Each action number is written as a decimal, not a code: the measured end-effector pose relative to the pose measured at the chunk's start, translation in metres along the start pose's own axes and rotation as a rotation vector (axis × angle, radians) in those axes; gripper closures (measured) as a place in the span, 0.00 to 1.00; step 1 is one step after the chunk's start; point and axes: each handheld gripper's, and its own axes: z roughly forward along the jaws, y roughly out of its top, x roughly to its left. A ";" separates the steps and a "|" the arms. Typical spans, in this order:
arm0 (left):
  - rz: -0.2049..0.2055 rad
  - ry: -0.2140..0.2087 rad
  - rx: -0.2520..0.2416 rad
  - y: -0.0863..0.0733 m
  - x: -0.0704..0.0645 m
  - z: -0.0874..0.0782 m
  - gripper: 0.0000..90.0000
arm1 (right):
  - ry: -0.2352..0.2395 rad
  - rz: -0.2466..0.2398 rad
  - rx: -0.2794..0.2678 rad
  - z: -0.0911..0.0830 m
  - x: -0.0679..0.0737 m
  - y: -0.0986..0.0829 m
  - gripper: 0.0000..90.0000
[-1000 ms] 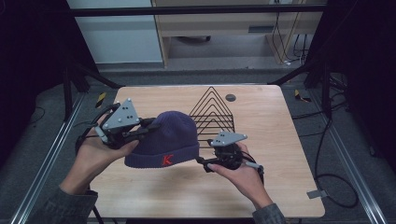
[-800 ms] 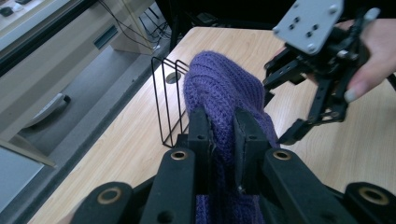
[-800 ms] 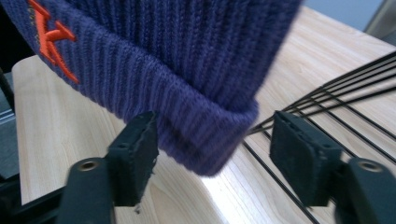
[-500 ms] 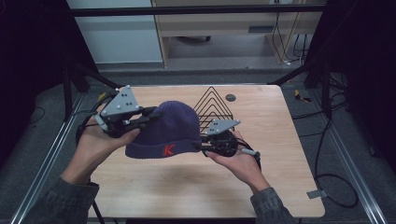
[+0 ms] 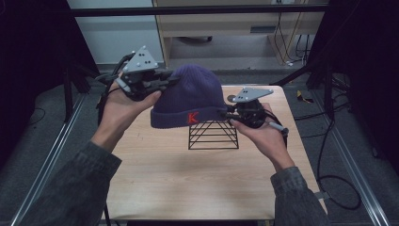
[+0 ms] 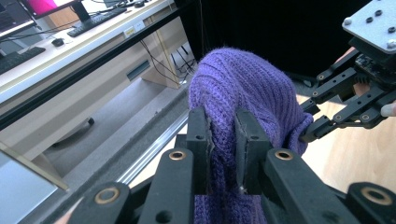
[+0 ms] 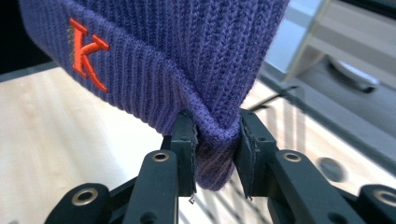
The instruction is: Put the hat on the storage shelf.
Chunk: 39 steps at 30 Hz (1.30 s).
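The purple hat (image 5: 190, 99) has been lifted since the earlier frames: half a second ago it sat low, just in front of the wire rack (image 5: 212, 134), and it is now held in the air above the rack, clear of the table (image 5: 188, 179). Both grippers have been raised with it. The hat is stretched between them, its red letter K facing the person. The left gripper (image 6: 223, 144) is clamped on a fold of knit at the hat's side, the fabric pinched between its narrow jaws. The right gripper (image 7: 215, 140) is clamped on the folded brim at the opposite edge, above the rack's right end.
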 end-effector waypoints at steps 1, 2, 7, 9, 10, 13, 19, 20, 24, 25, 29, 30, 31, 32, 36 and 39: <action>-0.007 -0.003 -0.006 0.004 0.004 0.011 0.86 | -0.026 0.009 0.002 -0.001 -0.011 0.001 0.79; -0.009 -0.005 -0.011 0.005 0.005 0.018 0.86 | -0.035 0.011 0.001 -0.001 -0.015 0.001 0.79; -0.014 -0.007 -0.002 0.006 0.009 0.041 0.86 | -0.081 0.034 0.008 0.000 -0.033 -0.004 0.79; -0.016 -0.008 0.001 0.004 0.009 0.048 0.86 | -0.094 0.031 0.015 0.002 -0.035 -0.006 0.79; -0.019 -0.008 0.004 0.004 0.010 0.051 0.86 | -0.104 0.032 0.024 0.004 -0.038 -0.009 0.79; -0.031 -0.012 0.006 0.001 0.011 0.061 0.86 | -0.116 0.042 0.033 0.008 -0.043 -0.015 0.79; -0.047 -0.018 0.022 -0.004 0.010 0.076 0.86 | -0.104 0.051 0.051 0.006 -0.046 -0.024 0.79; -0.053 -0.020 0.020 -0.004 0.010 0.077 0.86 | -0.103 0.055 0.056 0.005 -0.046 -0.025 0.79; -0.057 -0.025 0.023 -0.007 0.008 0.080 0.86 | -0.093 0.061 0.069 0.003 -0.047 -0.027 0.79; -0.061 -0.028 0.028 -0.008 0.007 0.081 0.85 | -0.091 0.058 0.078 0.003 -0.047 -0.028 0.79; -0.059 -0.029 0.034 -0.009 0.006 0.085 0.85 | -0.086 0.058 0.094 0.005 -0.046 -0.032 0.79; -0.058 -0.029 0.034 -0.009 0.006 0.085 0.85 | -0.088 0.055 0.099 0.006 -0.045 -0.033 0.79; -0.056 -0.028 0.036 -0.009 0.005 0.086 0.85 | -0.087 0.057 0.101 0.006 -0.045 -0.033 0.79; -0.058 -0.029 0.035 -0.009 0.004 0.087 0.85 | -0.090 0.057 0.106 0.006 -0.046 -0.035 0.79; -0.061 -0.030 0.039 -0.012 0.002 0.088 0.85 | -0.091 0.059 0.113 0.006 -0.047 -0.036 0.79; -0.062 -0.029 0.048 -0.017 0.000 0.092 0.85 | -0.095 0.050 0.133 0.007 -0.045 -0.039 0.79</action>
